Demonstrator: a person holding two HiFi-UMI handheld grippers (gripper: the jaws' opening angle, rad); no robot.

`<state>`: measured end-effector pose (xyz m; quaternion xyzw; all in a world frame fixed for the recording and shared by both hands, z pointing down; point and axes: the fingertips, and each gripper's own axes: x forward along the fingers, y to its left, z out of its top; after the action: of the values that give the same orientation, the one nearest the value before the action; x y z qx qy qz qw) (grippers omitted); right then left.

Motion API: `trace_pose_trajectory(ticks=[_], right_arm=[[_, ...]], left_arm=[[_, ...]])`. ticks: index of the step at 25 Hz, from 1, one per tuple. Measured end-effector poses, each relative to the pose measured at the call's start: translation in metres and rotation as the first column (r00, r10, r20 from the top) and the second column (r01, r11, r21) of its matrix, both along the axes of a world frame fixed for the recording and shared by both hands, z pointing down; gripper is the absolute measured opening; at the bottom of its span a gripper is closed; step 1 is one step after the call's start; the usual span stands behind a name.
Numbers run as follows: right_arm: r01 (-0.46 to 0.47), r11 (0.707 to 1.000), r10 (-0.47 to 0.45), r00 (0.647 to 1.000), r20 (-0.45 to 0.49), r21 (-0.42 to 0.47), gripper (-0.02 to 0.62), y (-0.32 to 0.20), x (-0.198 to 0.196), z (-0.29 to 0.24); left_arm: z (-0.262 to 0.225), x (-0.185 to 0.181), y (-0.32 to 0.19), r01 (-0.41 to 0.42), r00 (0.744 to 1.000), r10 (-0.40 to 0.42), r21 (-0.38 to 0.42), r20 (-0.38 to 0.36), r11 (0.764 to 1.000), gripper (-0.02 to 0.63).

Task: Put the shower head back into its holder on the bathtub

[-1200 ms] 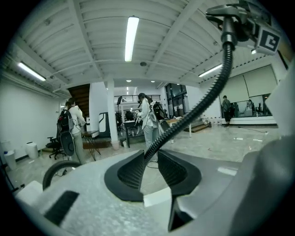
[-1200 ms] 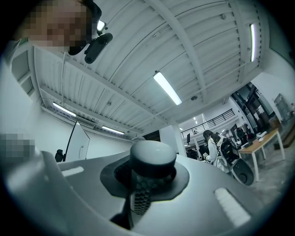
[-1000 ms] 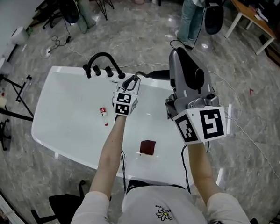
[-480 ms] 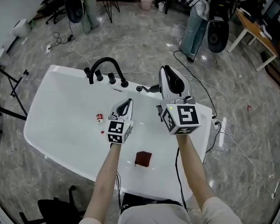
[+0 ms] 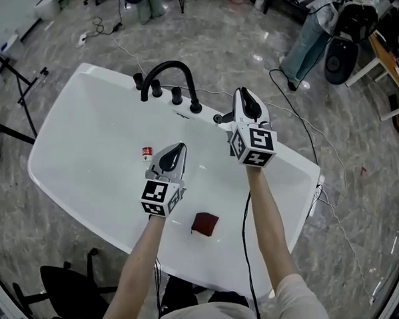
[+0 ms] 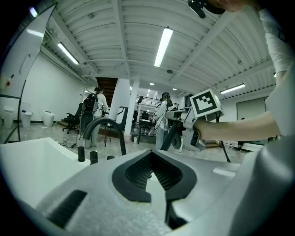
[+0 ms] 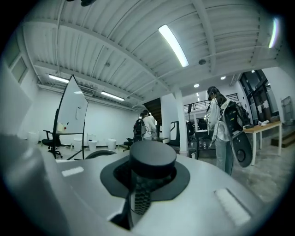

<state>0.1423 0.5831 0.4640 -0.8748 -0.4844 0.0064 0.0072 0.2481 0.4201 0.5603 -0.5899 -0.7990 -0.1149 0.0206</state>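
Note:
My right gripper hovers over the far rim of the white bathtub. It is shut on the black shower head, whose round end fills the gap between the jaws in the right gripper view. The shower hose hangs down along my right arm. A small black fitting, apparently the holder, sits on the rim just left of that gripper. My left gripper is lower, over the tub's middle, shut with nothing in it.
A black arched faucet with knobs stands on the far rim, left of the fitting. A small red-capped bottle and a dark red square pad lie in the tub. People, chairs, a table and floor cables surround the tub.
My left gripper shut its jaws and drew back from the far rim toward the tub's middle. My right gripper sank with the shower head toward the rim beside the black fitting.

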Motion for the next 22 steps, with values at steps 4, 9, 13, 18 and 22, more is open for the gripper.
trace_pose_trajectory(ticks=[4, 9, 13, 18, 22], right_arm=[[-0.029, 0.999, 0.028, 0.998, 0.047, 0.024, 0.044, 0.033, 0.007, 0.035], [-0.061, 0.996, 0.055, 0.995, 0.084, 0.072, 0.044, 0.068, 0.018, 0.075], [-0.077, 0.987, 0.056, 0.987, 0.148, 0.138, 0.044, 0.085, 0.028, 0.117], [-0.068, 0.983, 0.035, 0.981, 0.19, 0.172, 0.046, 0.089, 0.037, 0.146], [-0.062, 0.978, 0.022, 0.98, 0.2, 0.197, 0.044, 0.093, 0.042, 0.158]], left_arm=[[0.021, 0.014, 0.011, 0.005, 1.0, -0.006, 0.016, 0.022, 1.0, 0.0], [0.04, 0.016, 0.019, -0.023, 0.999, 0.022, 0.019, 0.048, 1.0, 0.0], [0.063, 0.019, 0.018, -0.052, 0.998, 0.05, 0.04, 0.04, 0.998, 0.0], [0.082, 0.043, 0.012, -0.02, 0.999, 0.018, 0.062, 0.037, 0.998, 0.0], [0.086, 0.056, 0.008, 0.015, 0.998, -0.019, 0.066, 0.062, 0.998, 0.0]])
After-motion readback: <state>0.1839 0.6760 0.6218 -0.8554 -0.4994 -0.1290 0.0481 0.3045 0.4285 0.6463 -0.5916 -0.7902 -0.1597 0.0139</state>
